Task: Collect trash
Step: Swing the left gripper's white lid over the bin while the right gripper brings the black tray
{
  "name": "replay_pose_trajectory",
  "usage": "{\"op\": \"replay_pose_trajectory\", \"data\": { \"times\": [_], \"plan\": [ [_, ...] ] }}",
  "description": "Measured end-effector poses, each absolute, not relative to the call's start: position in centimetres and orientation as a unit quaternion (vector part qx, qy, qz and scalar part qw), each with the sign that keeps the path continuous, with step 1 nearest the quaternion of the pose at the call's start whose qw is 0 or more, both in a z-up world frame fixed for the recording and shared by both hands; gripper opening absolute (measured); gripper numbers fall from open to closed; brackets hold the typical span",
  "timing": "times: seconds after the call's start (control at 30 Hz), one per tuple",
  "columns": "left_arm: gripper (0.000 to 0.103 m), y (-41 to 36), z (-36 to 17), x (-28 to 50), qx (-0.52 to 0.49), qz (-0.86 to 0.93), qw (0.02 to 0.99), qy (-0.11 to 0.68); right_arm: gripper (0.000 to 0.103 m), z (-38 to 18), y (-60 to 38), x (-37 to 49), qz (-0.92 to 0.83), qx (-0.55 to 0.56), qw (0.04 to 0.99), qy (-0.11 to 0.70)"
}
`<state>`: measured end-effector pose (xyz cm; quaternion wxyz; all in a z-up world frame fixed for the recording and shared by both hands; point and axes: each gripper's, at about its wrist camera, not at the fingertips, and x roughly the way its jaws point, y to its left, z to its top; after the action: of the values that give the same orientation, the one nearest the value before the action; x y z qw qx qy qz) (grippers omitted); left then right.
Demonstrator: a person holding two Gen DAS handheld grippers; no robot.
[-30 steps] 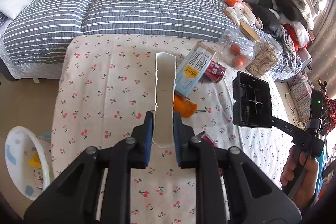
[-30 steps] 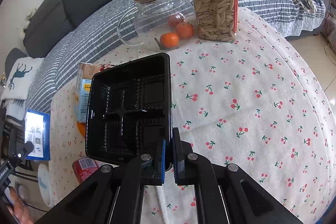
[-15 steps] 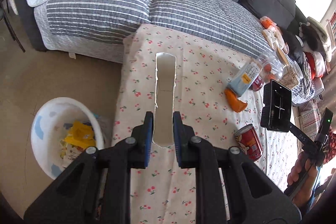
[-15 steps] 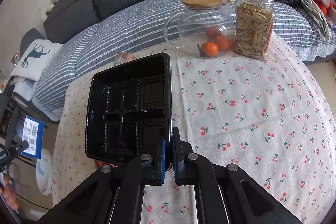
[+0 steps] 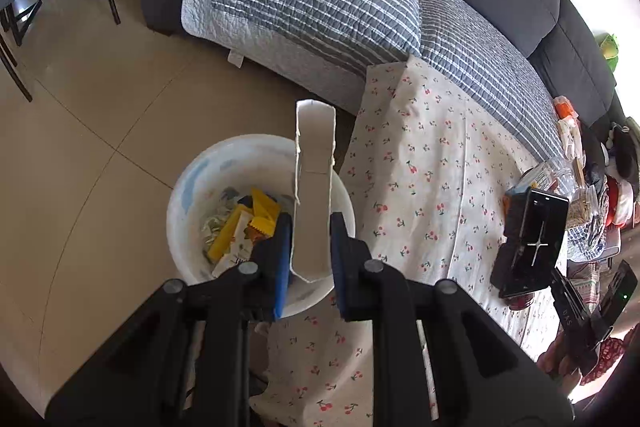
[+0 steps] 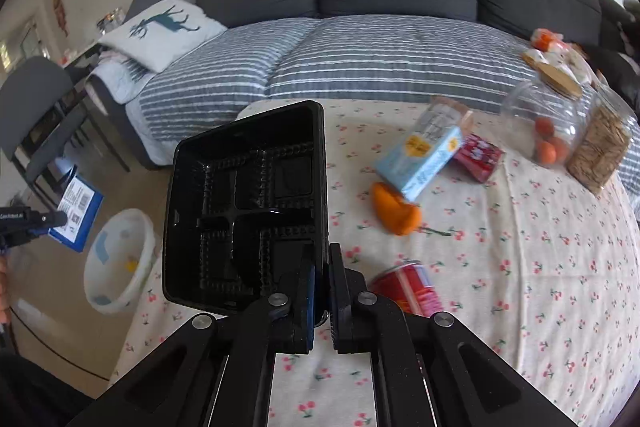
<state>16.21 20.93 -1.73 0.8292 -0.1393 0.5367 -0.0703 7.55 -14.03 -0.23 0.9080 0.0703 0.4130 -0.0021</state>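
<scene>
The left gripper (image 5: 310, 251) has its jaws closed on a white cardboard box (image 5: 314, 187), held edge-on above a white trash bin (image 5: 192, 187) on the tiled floor (image 5: 80, 131). Yellow wrappers (image 5: 256, 223) lie inside the bin. To the right, the cherry-print cloth covers the desk (image 5: 424, 187), and the right gripper (image 5: 568, 295) holds a black plastic tray (image 5: 536, 239) over it.

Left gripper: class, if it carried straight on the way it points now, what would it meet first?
Probably the white bin. The left gripper, shut on a box, points down at the bin's opening and the wrappers inside; depth is unclear.
</scene>
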Motion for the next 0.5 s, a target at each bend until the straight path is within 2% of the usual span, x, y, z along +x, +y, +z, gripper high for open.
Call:
{"op": "replay_pose_trajectory", "data": {
  "times": [0.5],
  "plan": [
    [0.02, 23.1, -3.0, 16.5, -0.127, -0.052, 0.822, 0.552, 0.006, -4.1, 3.5, 12.4, 0.066, -0.004, 0.891, 0.448]
  ]
}}
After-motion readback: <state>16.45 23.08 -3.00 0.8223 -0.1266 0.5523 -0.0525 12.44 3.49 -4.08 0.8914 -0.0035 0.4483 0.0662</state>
